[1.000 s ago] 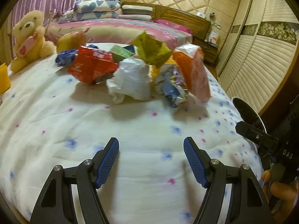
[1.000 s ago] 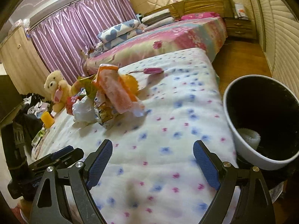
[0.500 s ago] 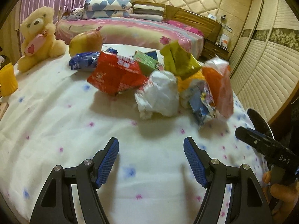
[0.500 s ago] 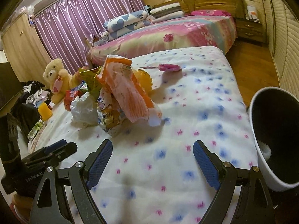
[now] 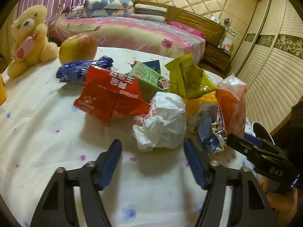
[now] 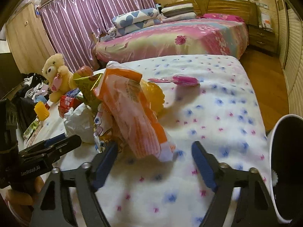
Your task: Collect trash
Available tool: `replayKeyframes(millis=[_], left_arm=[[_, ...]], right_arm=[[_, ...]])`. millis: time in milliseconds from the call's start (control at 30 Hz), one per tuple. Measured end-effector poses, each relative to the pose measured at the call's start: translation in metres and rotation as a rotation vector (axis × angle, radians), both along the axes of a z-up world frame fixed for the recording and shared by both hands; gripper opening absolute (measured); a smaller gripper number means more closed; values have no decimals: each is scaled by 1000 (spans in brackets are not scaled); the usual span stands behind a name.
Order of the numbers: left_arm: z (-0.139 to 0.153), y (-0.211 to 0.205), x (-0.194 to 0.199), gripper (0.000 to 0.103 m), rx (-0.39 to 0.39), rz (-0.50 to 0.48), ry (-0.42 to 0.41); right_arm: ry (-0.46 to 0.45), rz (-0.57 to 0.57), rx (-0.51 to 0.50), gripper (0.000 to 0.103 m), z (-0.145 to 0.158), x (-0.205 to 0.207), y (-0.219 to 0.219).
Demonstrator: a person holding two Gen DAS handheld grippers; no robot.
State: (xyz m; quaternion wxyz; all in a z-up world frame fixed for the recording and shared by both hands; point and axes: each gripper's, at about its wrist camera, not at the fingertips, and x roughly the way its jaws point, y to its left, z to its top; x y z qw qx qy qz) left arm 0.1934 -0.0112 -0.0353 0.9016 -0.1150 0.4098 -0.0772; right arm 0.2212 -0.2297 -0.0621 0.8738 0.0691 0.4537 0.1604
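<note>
A pile of trash lies on the flowered white cover (image 5: 37,132): a crumpled white paper bag (image 5: 162,124), a red snack bag (image 5: 111,98), a green carton (image 5: 149,75), a yellow-green bag (image 5: 191,77), a blue wrapper (image 5: 83,70) and an orange-pink bag (image 5: 233,102), also in the right wrist view (image 6: 130,117). My left gripper (image 5: 152,160) is open, its jaws just short of the white paper bag. My right gripper (image 6: 154,162) is open, with the orange-pink bag's end just above its gap. A bin (image 6: 287,166) stands at the right edge.
A teddy bear (image 5: 28,37) and an apple (image 5: 78,47) sit at the far left of the cover. A pink object (image 6: 181,79) lies further back. A yellow cup (image 6: 41,110) stands at the left. A bed with pillows (image 6: 170,36) lies behind.
Both grippers have moved forward toward the trash pile, which now looms larger. The bin has slid to the right edge of the right wrist view. Both stay open.
</note>
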Motion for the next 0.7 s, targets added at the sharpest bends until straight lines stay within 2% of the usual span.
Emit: replayKeyframes(millis=[67,200,433,467,700], left_arm=[[-3,-2,5,41,-3,-16,8],[-7,0,9,29,-23,-24,3],[-4,0,-10,24,-10,-25,-30],[-4,1,-14,0,-12,-27,-30],[-3,-4,-35,0,-24,-63,-23]], right_arm=[[14,3,7,54,-3,3,0],[12,0,19,47,-3,2,-2],[-3,-26,46,43,3,-12,-10],[-5,-30,47,42,4,-14,-11],[-10,-67,69,41,9,-35,-27]])
